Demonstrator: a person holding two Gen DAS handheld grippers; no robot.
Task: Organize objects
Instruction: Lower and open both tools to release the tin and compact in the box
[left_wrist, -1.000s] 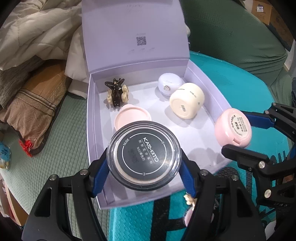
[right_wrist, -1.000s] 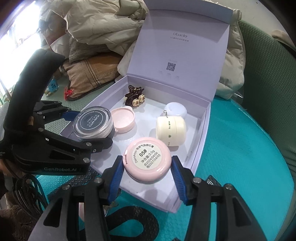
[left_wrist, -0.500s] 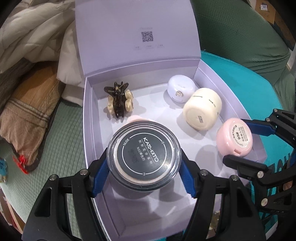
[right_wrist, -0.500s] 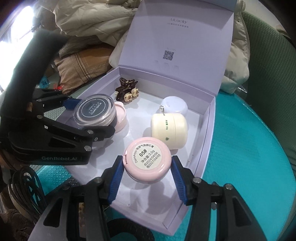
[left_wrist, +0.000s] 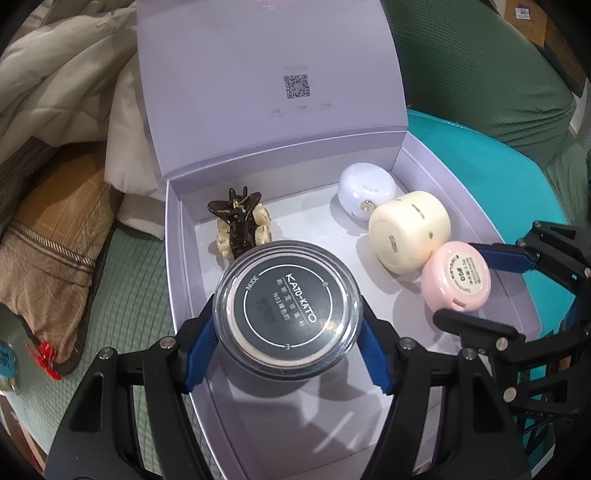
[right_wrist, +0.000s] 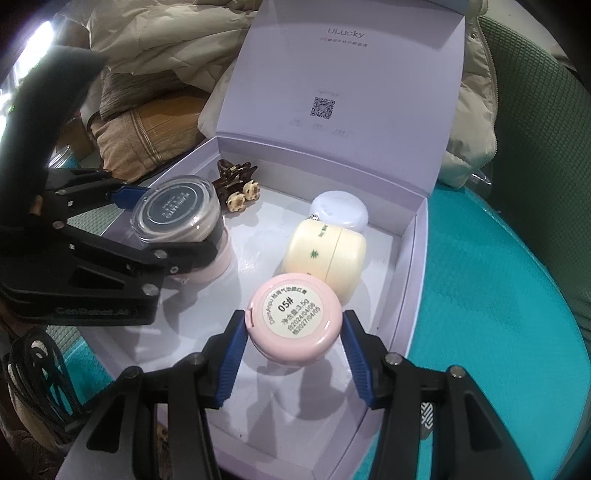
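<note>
Left claw (left_wrist: 288, 325) is clamped on a black-lidded clear jar (left_wrist: 287, 309), blue pads pressed on both sides. The jar is held over the left half of the open lilac box (left_wrist: 192, 369), above a pink dish (right_wrist: 218, 264) that is mostly hidden under it; contact between jar and dish cannot be told.

Right claw (right_wrist: 293, 334) is closed on a pink round compact (right_wrist: 293, 323), label up, held low over the right half of the box floor, just beside a cream jar (right_wrist: 325, 260) lying on its side.

Behind the cream jar, touching it, a small white round case (right_wrist: 340, 214) is seen. A dark brown hair clip (left_wrist: 240, 227) is lying at the back left of the box.

The lid of the box is standing upright. The box is set on a teal bench (right_wrist: 498, 295). Bedding (left_wrist: 62, 85) is piled behind.
</note>
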